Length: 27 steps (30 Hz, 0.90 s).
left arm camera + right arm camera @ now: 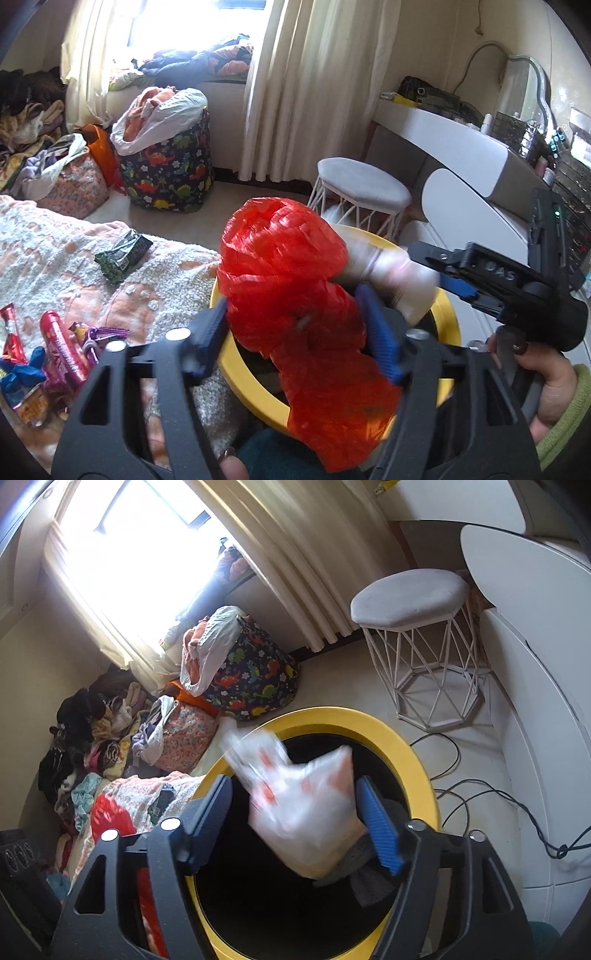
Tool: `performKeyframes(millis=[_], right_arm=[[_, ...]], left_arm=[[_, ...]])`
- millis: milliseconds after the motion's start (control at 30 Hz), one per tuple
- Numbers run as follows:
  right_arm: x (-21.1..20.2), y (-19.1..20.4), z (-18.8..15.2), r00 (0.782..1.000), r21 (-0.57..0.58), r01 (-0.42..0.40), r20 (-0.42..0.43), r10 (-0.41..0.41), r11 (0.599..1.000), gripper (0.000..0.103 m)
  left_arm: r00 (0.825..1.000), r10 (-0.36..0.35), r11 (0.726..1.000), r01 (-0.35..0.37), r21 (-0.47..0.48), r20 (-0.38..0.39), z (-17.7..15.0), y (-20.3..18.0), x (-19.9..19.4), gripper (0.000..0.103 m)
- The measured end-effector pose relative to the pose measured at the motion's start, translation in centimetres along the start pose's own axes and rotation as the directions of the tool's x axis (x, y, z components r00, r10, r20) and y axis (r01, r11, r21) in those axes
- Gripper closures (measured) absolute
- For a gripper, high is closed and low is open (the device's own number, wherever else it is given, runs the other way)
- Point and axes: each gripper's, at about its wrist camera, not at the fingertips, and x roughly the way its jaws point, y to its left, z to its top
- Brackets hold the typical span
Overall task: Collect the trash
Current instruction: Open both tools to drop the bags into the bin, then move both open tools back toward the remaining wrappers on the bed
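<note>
A crumpled red plastic bag (295,295) sits between the fingers of my left gripper (291,314) above the yellow-rimmed trash bin (448,325). The jaws stand wide and the bag looks loose between them. In the right wrist view a blurred white plastic bag with orange marks (306,812) hangs between the open fingers of my right gripper (295,797), directly over the bin's dark opening, with the yellow rim (369,720) around it. There is a gap at its left finger. The left wrist view also shows the right gripper (454,273) from the side, with the white bag (391,273) at its tip.
Snack wrappers (62,350) and a dark green packet (123,253) lie on the bed cover at the left. A white wire stool (410,594), a dinosaur-print bag (255,675), floor cables (480,794) and a white vanity desk (461,147) surround the bin. A person's hand (546,384) holds the right gripper.
</note>
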Motion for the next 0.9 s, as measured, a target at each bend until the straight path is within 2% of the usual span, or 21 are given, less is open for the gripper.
performKeyframes(millis=[67,100,267,533,900], right_arm=[[-0.2,-0.2,0.0,1.0,0.008,0.006,0.012,-0.006,1.0,0.026],[-0.2,-0.2,0.0,1.0,0.011,0.009,0.018,-0.009,1.0,0.024],[-0.5,0.1,0.0,0.999,-0.004,0.012,0.046,-0.012,1.0,0.021],[-1.2,2.2,-0.1,0.994,-0.105,0.004,0.105,0.007,0.995,0.018],[-1.9,5.5,-0.6,0.988,-0.222,-0.024,0.142,0.057,0.975,0.017]], left_arm=[[1.0,0.008,1.0,-0.008,-0.009,0.011,0.0,0.2,-0.1,0.014],[1.0,0.008,1.0,-0.008,-0.015,0.014,0.0,0.4,-0.2,0.011],[0.999,0.035,0.998,-0.034,-0.047,0.031,-0.1,1.4,-0.9,0.011],[0.995,0.078,0.993,-0.072,-0.097,0.062,-0.2,3.3,-2.9,0.011],[0.988,0.121,0.983,-0.106,-0.151,0.095,-0.2,5.7,-5.3,0.011]])
